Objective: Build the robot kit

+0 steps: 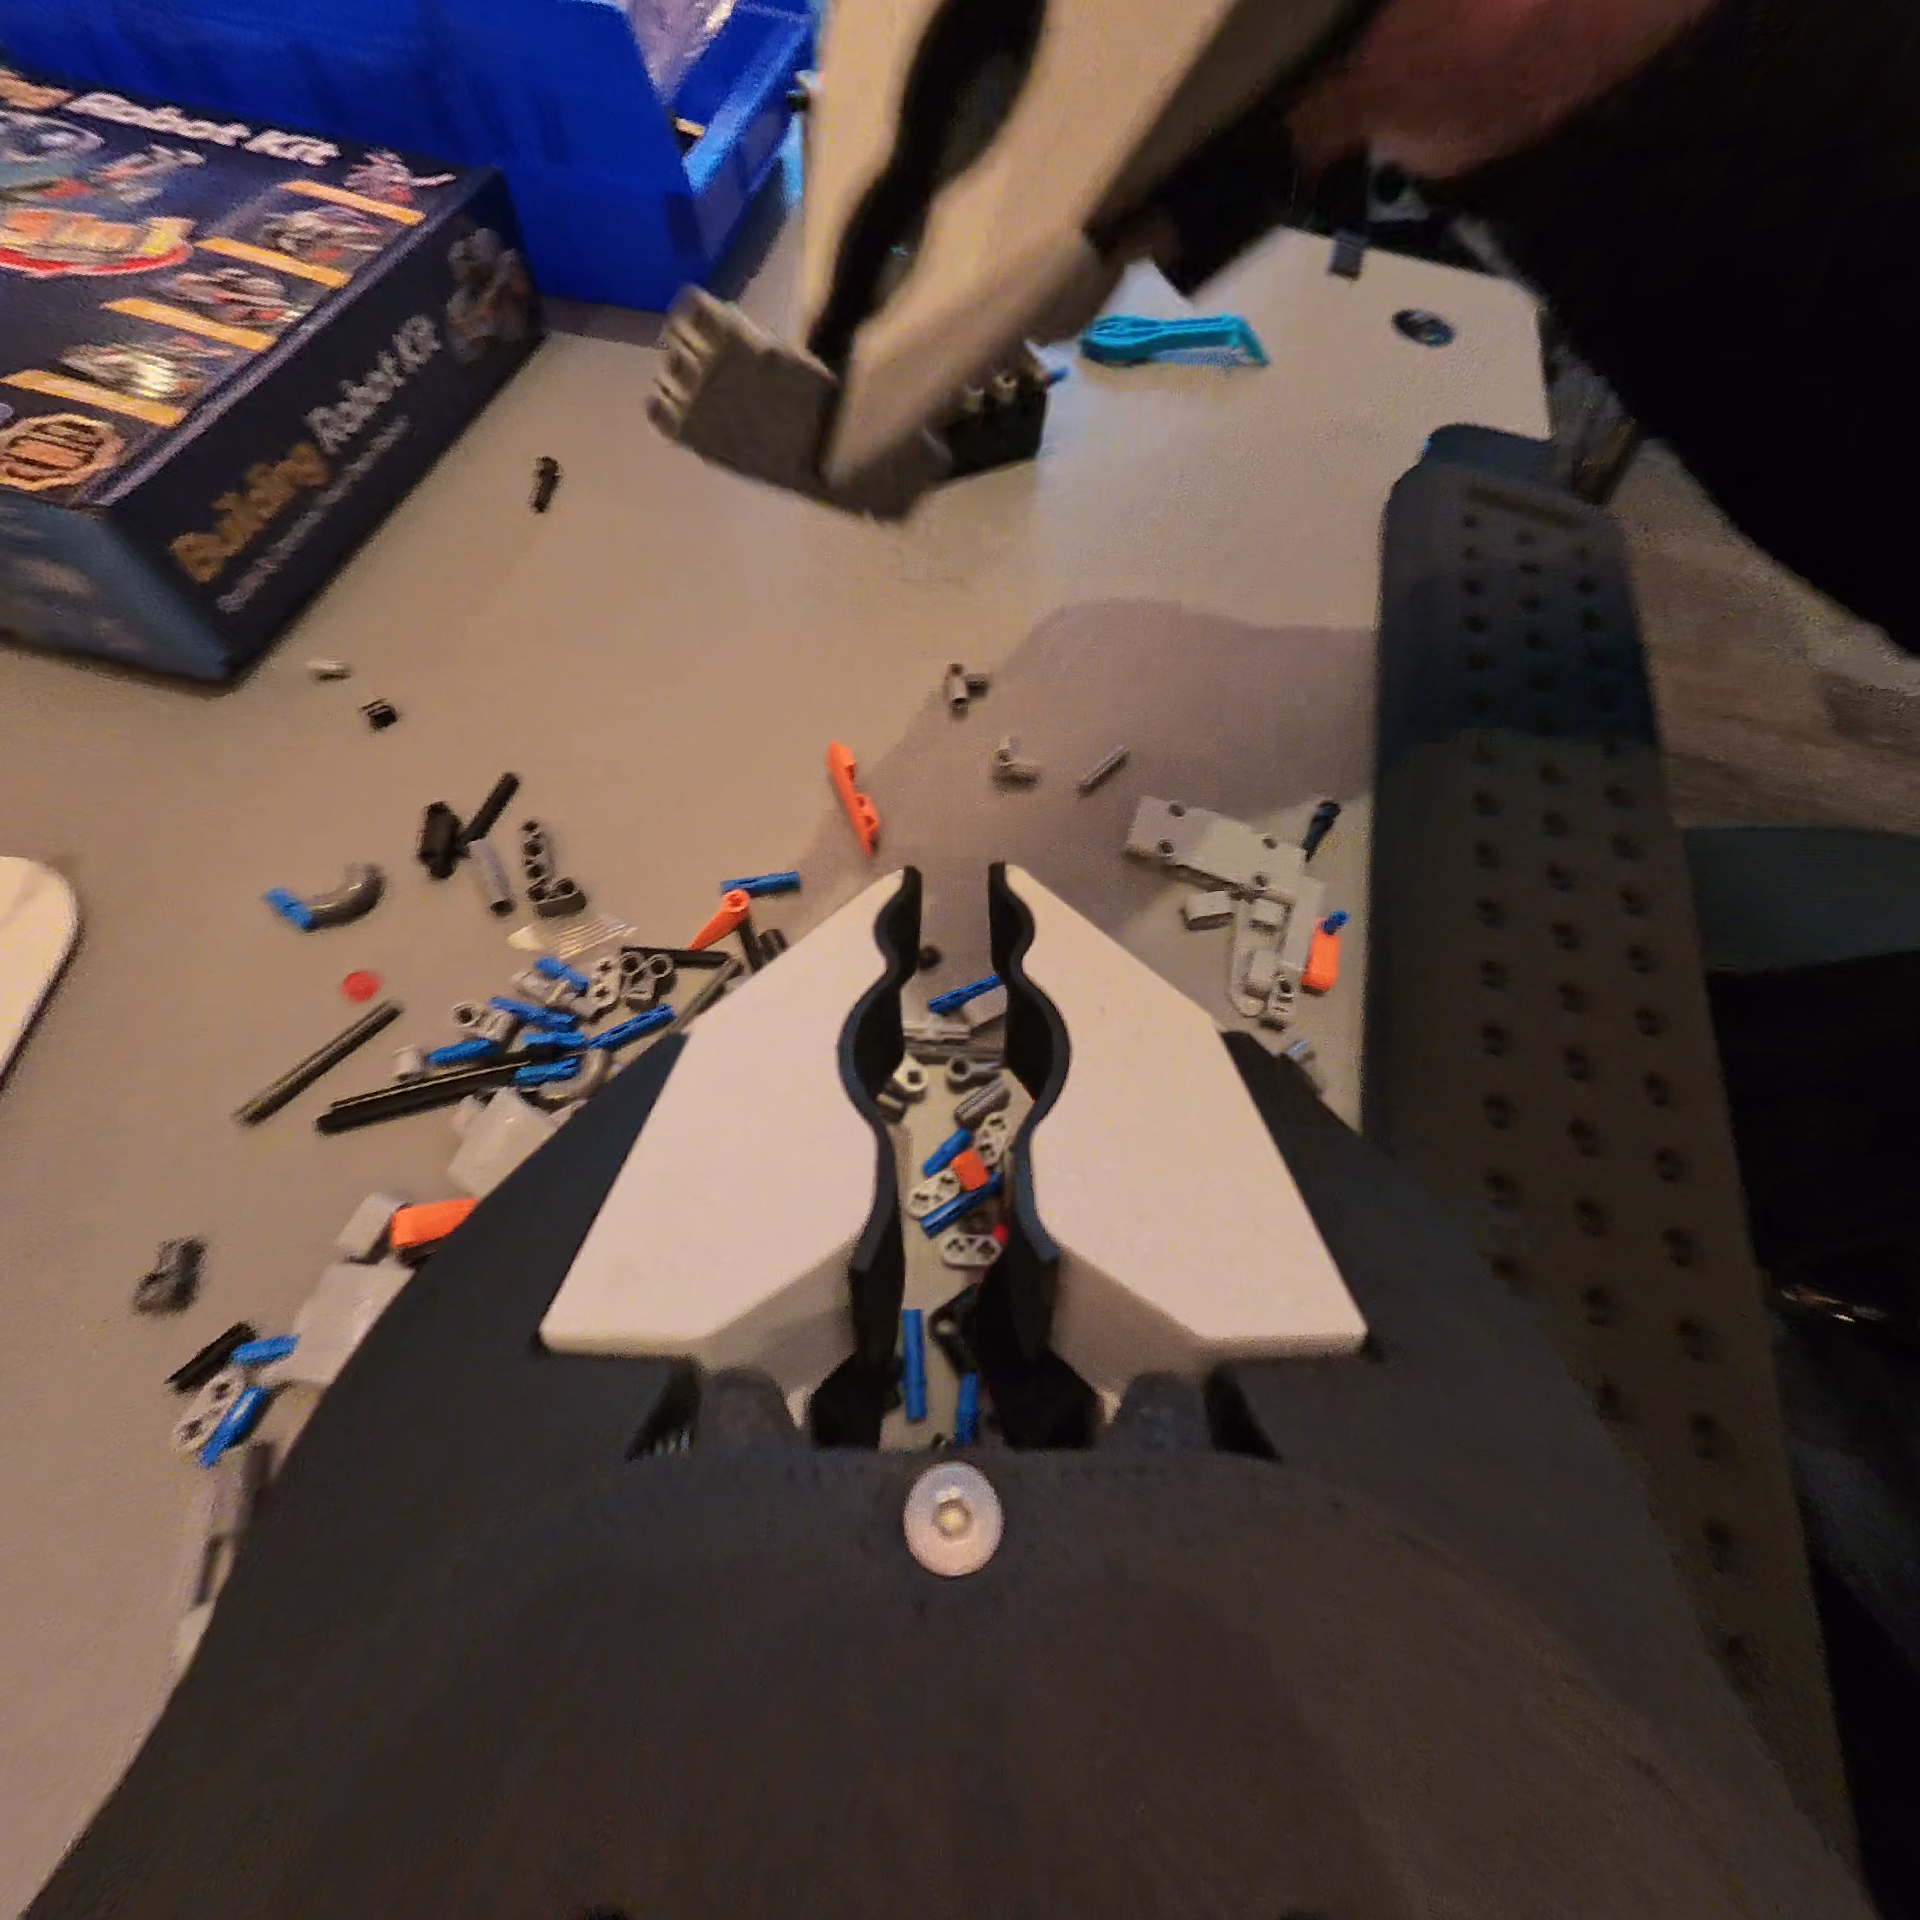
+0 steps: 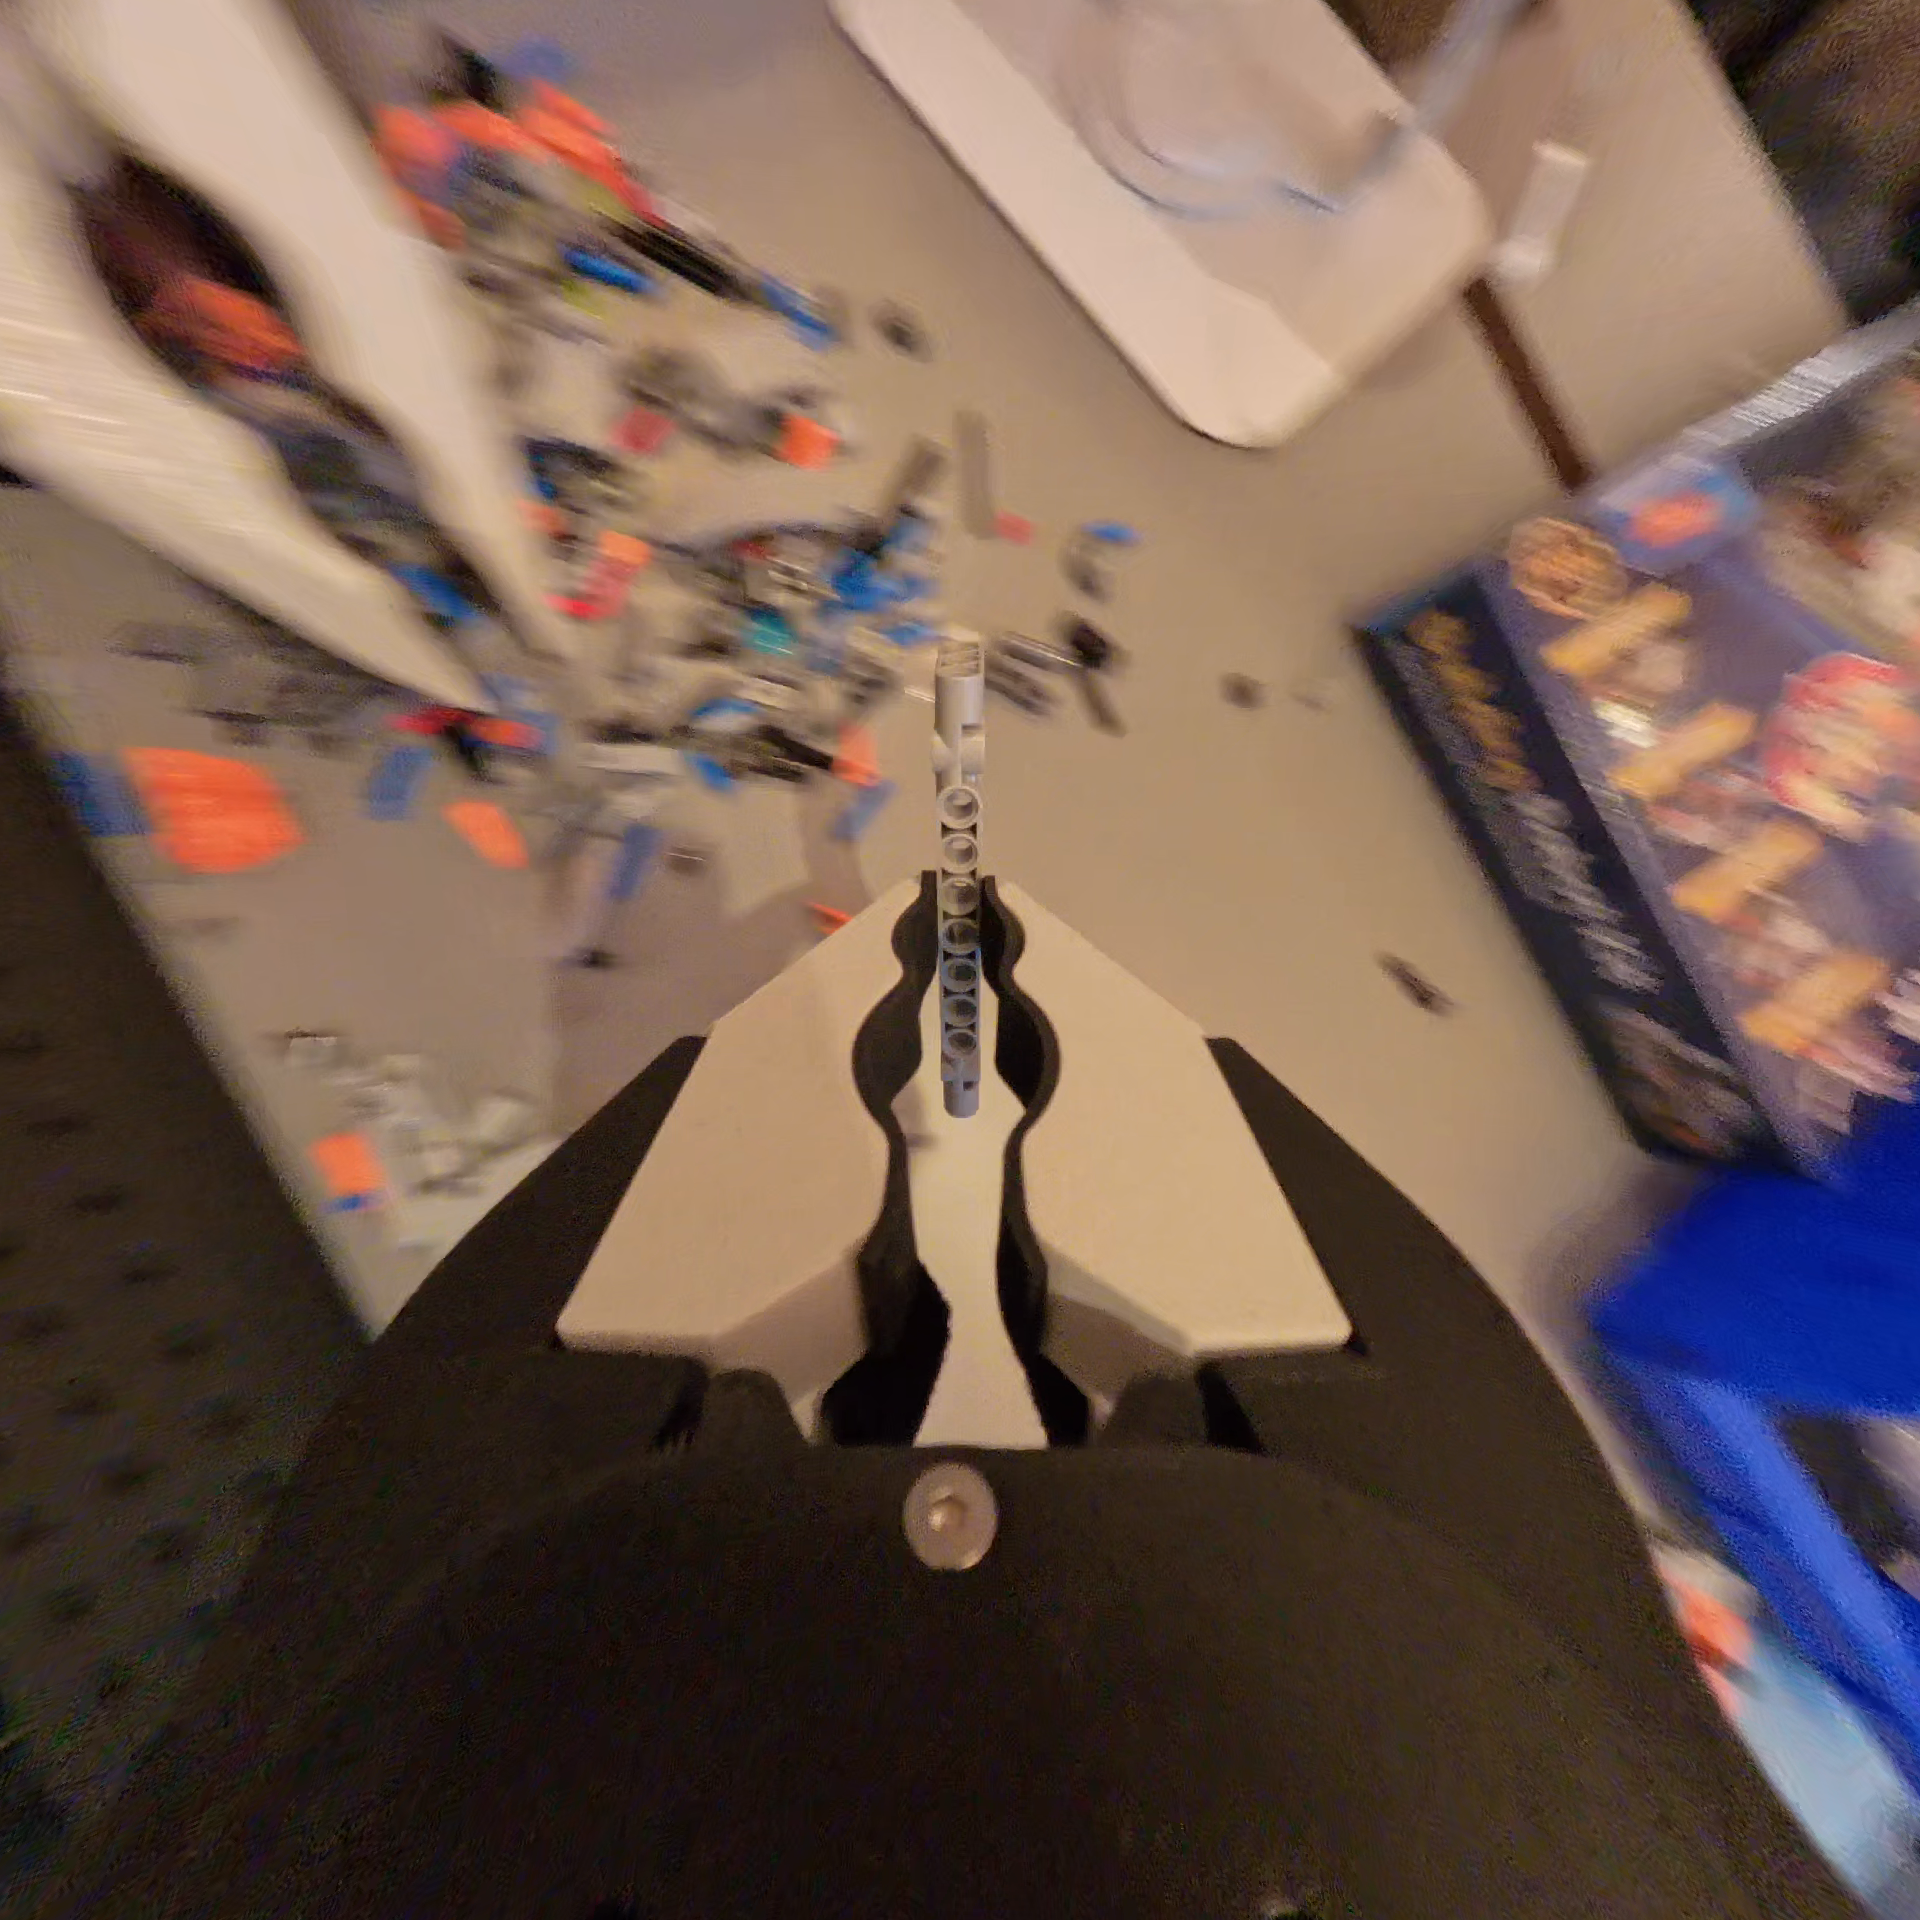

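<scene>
My left gripper [image 1: 951,888] hovers low over a scatter of small blue, grey, black and orange building parts [image 1: 540,1023] on the grey table [image 1: 675,644]. Its jaws stand a little apart with nothing between them; loose parts show through the gap. My right gripper [image 2: 958,883] is shut on a long grey beam with holes [image 2: 958,810], which sticks out past the fingertips, above the table. In the left wrist view the right gripper [image 1: 883,457] is at the far side with the grey beam [image 1: 727,400]. The left gripper [image 2: 499,665] shows blurred in the right wrist view.
A dark blue kit box [image 1: 239,395] lies at the far left, and blue bins [image 1: 582,135] stand behind it. A black perforated panel [image 1: 1538,935] runs along the right. A cyan part [image 1: 1174,343] and a black block [image 1: 997,416] sit far off. A white tray [image 2: 1195,260] holds a clear container.
</scene>
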A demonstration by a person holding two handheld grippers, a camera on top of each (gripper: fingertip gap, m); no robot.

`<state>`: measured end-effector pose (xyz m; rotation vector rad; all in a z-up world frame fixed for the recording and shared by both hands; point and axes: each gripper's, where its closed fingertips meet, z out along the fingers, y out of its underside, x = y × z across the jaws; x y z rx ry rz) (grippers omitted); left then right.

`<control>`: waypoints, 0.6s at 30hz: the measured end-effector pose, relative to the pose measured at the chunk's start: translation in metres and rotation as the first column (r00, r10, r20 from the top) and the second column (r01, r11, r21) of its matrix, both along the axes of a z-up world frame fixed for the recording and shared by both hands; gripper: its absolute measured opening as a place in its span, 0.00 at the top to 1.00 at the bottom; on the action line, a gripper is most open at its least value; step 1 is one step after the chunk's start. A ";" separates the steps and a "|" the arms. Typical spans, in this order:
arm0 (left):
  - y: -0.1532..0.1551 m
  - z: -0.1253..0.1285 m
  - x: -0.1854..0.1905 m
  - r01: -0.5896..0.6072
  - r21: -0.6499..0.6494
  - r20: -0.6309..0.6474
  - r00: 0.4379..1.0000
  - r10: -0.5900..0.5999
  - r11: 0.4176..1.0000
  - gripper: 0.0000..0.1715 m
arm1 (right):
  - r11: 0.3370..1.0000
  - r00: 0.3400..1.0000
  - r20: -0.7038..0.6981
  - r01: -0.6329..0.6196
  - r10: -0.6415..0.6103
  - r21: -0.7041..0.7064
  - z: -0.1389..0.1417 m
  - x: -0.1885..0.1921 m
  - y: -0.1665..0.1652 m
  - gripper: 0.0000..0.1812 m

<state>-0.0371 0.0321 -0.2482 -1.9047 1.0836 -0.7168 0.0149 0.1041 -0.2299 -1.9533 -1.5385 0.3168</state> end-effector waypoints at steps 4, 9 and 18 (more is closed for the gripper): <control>0.002 -0.005 -0.005 -0.027 0.026 -0.046 0.999 0.028 0.999 0.94 | 0.981 0.950 0.245 0.185 -0.195 0.061 -0.009 0.031 0.073 0.98; 0.005 -0.001 -0.010 -0.044 0.082 -0.087 0.995 0.052 0.996 0.95 | 0.950 0.828 0.470 0.296 -0.305 0.096 -0.039 0.049 0.129 0.97; 0.008 0.041 -0.032 -0.148 0.219 -0.032 0.987 0.158 0.964 0.97 | 0.906 0.680 0.623 0.408 -0.386 0.116 -0.087 0.073 0.172 0.97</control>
